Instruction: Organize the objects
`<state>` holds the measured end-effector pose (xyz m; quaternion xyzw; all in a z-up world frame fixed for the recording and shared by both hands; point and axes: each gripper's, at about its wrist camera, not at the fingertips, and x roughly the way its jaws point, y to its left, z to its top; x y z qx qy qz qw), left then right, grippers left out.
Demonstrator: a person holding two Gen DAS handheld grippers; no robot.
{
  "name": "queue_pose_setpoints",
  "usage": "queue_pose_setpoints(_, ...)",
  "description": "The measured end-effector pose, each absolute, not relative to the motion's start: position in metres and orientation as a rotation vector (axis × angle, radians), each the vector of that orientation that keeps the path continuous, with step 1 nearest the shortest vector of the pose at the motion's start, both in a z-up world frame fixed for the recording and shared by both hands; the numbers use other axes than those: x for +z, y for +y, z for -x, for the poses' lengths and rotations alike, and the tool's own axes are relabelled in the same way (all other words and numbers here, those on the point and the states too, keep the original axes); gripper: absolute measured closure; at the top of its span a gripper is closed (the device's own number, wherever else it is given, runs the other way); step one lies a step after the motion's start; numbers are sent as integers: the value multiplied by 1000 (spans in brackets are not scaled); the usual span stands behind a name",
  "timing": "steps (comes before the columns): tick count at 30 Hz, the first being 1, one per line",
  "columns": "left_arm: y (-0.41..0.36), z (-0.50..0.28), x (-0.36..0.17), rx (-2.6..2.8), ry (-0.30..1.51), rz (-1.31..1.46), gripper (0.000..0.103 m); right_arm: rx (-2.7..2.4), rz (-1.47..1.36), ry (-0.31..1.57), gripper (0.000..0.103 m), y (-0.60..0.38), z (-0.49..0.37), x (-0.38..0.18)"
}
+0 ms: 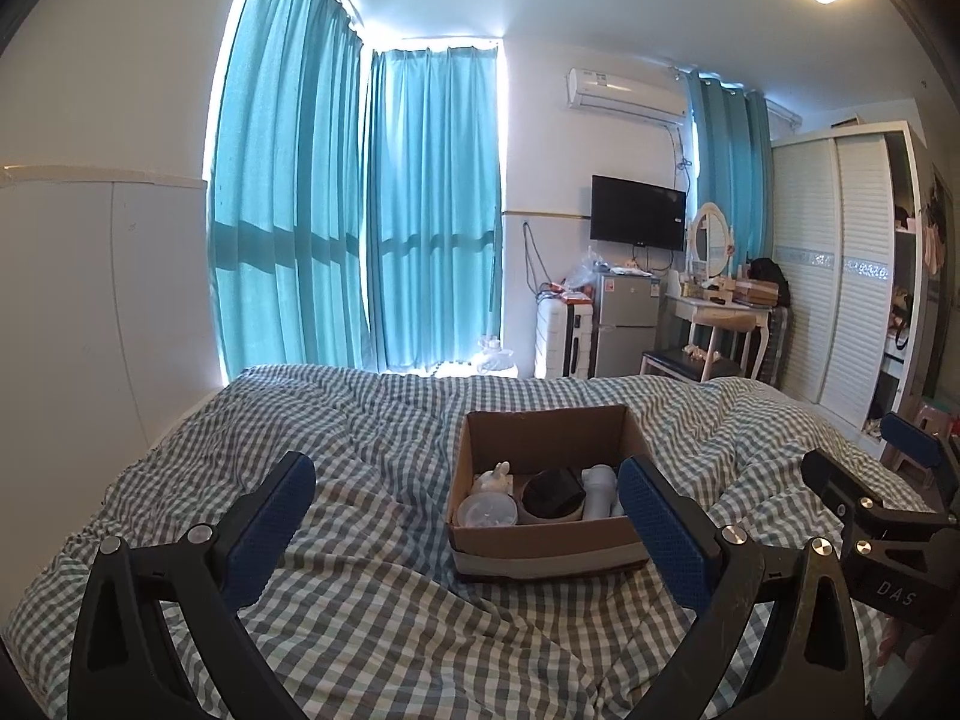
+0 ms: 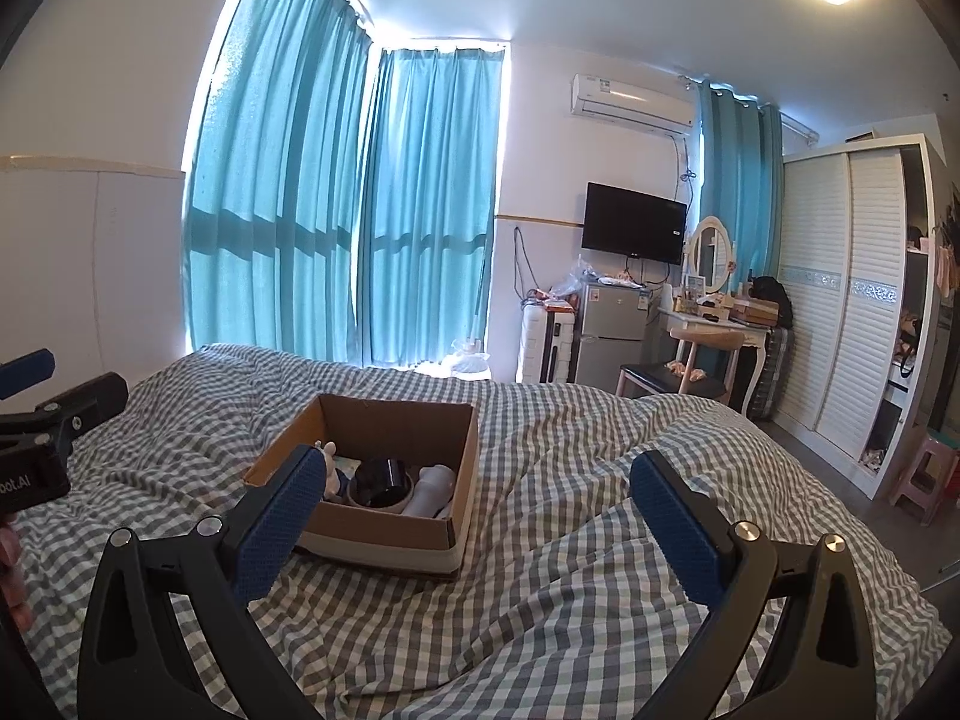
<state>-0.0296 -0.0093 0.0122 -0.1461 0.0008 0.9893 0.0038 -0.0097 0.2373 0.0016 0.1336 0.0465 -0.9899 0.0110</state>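
An open cardboard box [image 1: 543, 426] sits on the checked bed cover [image 1: 360, 432]. In it lie a small white rabbit figure [image 1: 495, 476], a clear round lidded tub [image 1: 486, 510], a black object in a bowl [image 1: 555, 495] and a white bottle [image 1: 599, 489]. My left gripper [image 1: 468, 492] is open and empty, held above the bed just before the box. My right gripper [image 2: 474, 489] is open and empty, with the box [image 2: 393, 417] by its left finger; the black object [image 2: 382, 482] and the white bottle [image 2: 433, 489] show inside.
Blue curtains [image 1: 360, 210] hang behind the bed. A small fridge [image 1: 624, 324], a suitcase [image 1: 561, 342], a dressing table with a chair [image 1: 714, 324] and a white wardrobe [image 1: 840, 276] stand at the right. A pink stool [image 2: 927, 474] stands on the floor.
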Motion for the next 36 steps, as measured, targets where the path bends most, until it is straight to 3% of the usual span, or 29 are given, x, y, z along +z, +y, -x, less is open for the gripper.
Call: queue_pose_setpoints(36, -8, 33, 7, 3082, 39, 502, 0, -3075, -452, 104, 1, 237, 11, -1)
